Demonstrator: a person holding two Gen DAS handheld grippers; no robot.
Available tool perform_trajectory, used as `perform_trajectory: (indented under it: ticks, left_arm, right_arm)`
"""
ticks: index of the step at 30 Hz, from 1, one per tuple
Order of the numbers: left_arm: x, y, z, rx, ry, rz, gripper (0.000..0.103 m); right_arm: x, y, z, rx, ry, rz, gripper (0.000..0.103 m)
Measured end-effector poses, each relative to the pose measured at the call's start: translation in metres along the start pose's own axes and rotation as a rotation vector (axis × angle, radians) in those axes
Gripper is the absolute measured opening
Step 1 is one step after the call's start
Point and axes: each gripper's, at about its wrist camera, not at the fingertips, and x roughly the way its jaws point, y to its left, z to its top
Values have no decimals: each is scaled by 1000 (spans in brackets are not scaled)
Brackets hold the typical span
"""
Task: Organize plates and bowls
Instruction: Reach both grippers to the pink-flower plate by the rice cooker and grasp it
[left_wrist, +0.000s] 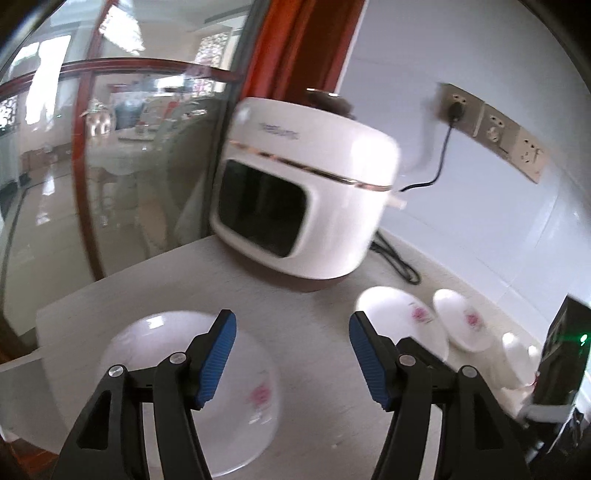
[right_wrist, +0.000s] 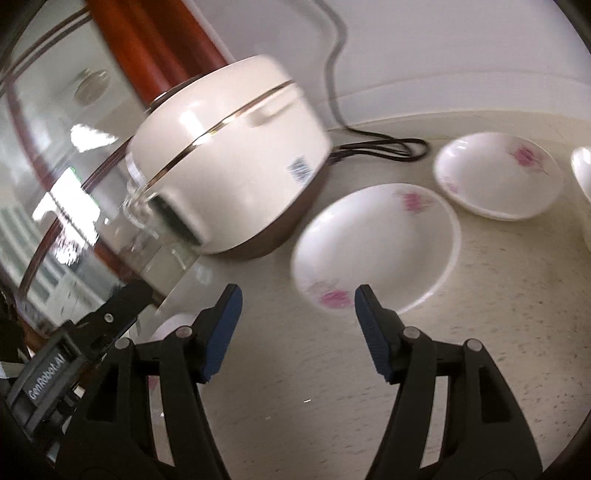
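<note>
While plates lie below, both tongs gape empty.

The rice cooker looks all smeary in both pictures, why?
Left wrist view: the rice cooker has streaked edges from motion blur, while the left gripper stays sharp. Right wrist view: the cooker and the nearest plate smear too; fisheye bends the edges.

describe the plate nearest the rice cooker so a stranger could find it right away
Start at the white rice cooker plugged in at the wall. On the counter to its right lies a shallow white plate, the closest dish to the cooker. Unlike the smaller bowl behind it, it carries two pink flower prints.
</note>
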Motion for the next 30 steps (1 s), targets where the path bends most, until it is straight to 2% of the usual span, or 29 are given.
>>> perform_trajectory:
  ticks: [8, 14, 17, 20, 23, 27, 29, 30]
  left_arm:
    - [39, -33, 3, -24, 35, -93, 65]
    - [72, -35, -7, -67, 86, -147, 65]
    - [86, -40, -9, -52, 112, -173, 65]
    - [99, -44, -15, -50, 182, -191, 64]
    - [100, -46, -16, -34, 182, -176, 64]
    - [108, -47, -18, -30, 227, -183, 64]
    - [113, -50, -20, -20, 249, -189, 62]
    - [117, -51, -22, -21, 262, -196, 58]
  right_arm:
    - [-4, -47, 13, 157, -30, -80, 67]
    - [11, -71, 17, 181, -12, -111, 67]
    - [19, -76, 18, 197, 14, -97, 67]
    - [24, -75, 18, 185, 26, -92, 67]
    - [27, -73, 18, 165, 26, -97, 67]
    - [29, -68, 17, 113, 22, -154, 66]
    - [31, -67, 17, 98, 24, -171, 64]
    - [31, -67, 16, 91, 26, -177, 61]
